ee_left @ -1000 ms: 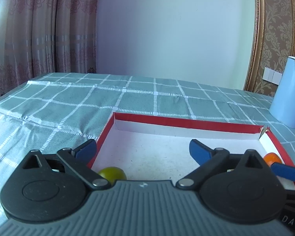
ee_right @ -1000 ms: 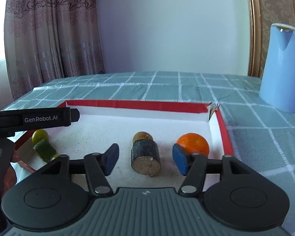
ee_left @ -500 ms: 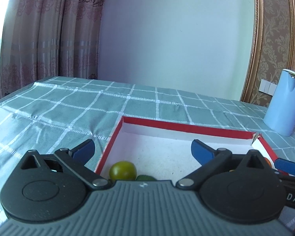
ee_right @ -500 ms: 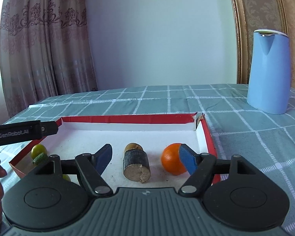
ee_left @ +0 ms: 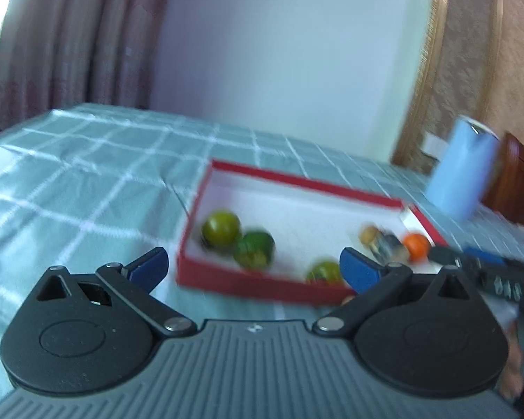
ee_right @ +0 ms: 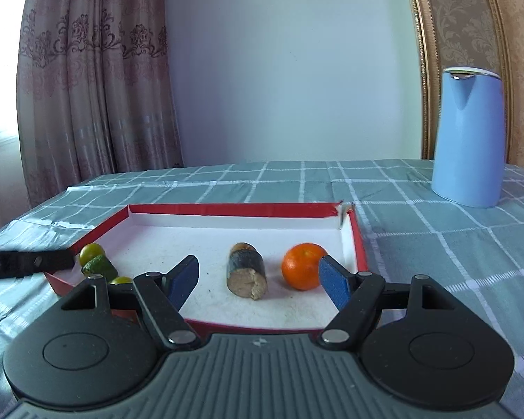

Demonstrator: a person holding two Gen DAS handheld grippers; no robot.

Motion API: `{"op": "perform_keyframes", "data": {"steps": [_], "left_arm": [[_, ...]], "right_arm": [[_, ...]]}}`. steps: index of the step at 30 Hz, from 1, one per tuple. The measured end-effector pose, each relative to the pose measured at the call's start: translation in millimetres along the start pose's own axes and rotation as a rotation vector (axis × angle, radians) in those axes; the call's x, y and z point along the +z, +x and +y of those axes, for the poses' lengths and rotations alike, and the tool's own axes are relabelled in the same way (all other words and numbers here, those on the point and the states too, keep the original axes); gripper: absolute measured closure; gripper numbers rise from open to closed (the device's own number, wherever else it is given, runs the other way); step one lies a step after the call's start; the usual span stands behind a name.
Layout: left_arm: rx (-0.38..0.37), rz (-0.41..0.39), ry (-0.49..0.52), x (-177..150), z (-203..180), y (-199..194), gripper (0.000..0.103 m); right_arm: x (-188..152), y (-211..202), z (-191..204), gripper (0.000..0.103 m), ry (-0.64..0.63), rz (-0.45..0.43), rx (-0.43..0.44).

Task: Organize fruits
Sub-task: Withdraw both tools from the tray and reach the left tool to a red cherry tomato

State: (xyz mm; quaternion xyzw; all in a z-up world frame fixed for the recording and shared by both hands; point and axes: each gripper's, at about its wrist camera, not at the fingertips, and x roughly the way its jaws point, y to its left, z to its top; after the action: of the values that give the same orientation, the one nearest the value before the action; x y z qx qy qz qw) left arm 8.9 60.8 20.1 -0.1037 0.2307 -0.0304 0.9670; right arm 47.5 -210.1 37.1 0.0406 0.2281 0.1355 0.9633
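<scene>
A red-rimmed white tray [ee_right: 248, 208] lies on the checked cloth; it also shows in the left wrist view [ee_left: 297, 178]. In it lie an orange [ee_right: 304, 270], a dark cut stub with a brown end [ee_right: 246, 275], and green fruits at its left end [ee_right: 91, 252]. The left wrist view, blurred, shows a yellow-green fruit [ee_left: 220, 227], a dark green one [ee_left: 255, 249], a third green one [ee_left: 324, 272] and the orange [ee_left: 415, 243]. My left gripper [ee_left: 253, 268] is open and empty, near the tray's front left corner. My right gripper [ee_right: 258, 281] is open and empty over the tray's near edge.
A tall blue jug [ee_right: 470, 136] stands on the table at the back right; it also shows in the left wrist view [ee_left: 463, 169]. Curtains hang behind the table on the left. A wall with a gilt frame lies behind.
Both grippers have drawn back and risen from the tray. The left one has pulled well away and more fruits show. Both stay open.
</scene>
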Motion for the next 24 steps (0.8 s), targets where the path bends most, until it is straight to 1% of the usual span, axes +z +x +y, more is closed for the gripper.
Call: {"op": "perform_keyframes", "data": {"steps": [2,5,10,13,16,18,19,21,22,24], "left_arm": [[-0.028,0.022,0.039,-8.5,-5.7,-3.8,0.000],[-0.059,0.049,0.108,-17.2,-16.7,-7.5,0.000],[-0.049,0.070,0.216,-27.5,-36.5,-7.9,0.000],[-0.027,0.085,0.255,-30.5,-42.7,-4.0,0.000],[-0.005,0.123,0.283,-32.7,-46.6,2.5,0.000],[-0.007,0.149,0.308,-34.2,-49.1,6.5,0.003],[-0.014,0.155,0.323,-35.4,-50.7,7.1,0.008],[-0.020,0.170,0.353,-38.1,-54.1,8.2,0.010],[-0.019,0.171,0.362,-39.0,-55.4,8.4,0.011],[-0.037,0.169,0.361,-39.6,-55.0,7.7,0.017]], "right_arm": [[-0.6,-1.6,-6.3,0.027,0.034,0.002,0.001],[-0.7,-1.7,-10.8,0.024,0.059,-0.004,-0.017],[-1.1,-1.6,-11.4,0.024,0.062,-0.007,-0.015],[-1.5,-1.5,-9.1,0.024,0.041,-0.001,-0.015],[-2.4,-2.3,-6.1,0.024,0.020,-0.002,-0.017],[-2.8,-3.0,-5.0,0.024,0.011,-0.003,-0.018],[-2.7,-2.7,-4.8,0.024,0.009,-0.003,-0.018],[-3.0,-3.1,-4.3,0.024,0.009,-0.003,-0.019],[-3.0,-2.6,-4.2,0.024,0.009,0.001,-0.021],[-3.0,-2.6,-4.1,0.024,0.009,0.007,-0.022]]}}
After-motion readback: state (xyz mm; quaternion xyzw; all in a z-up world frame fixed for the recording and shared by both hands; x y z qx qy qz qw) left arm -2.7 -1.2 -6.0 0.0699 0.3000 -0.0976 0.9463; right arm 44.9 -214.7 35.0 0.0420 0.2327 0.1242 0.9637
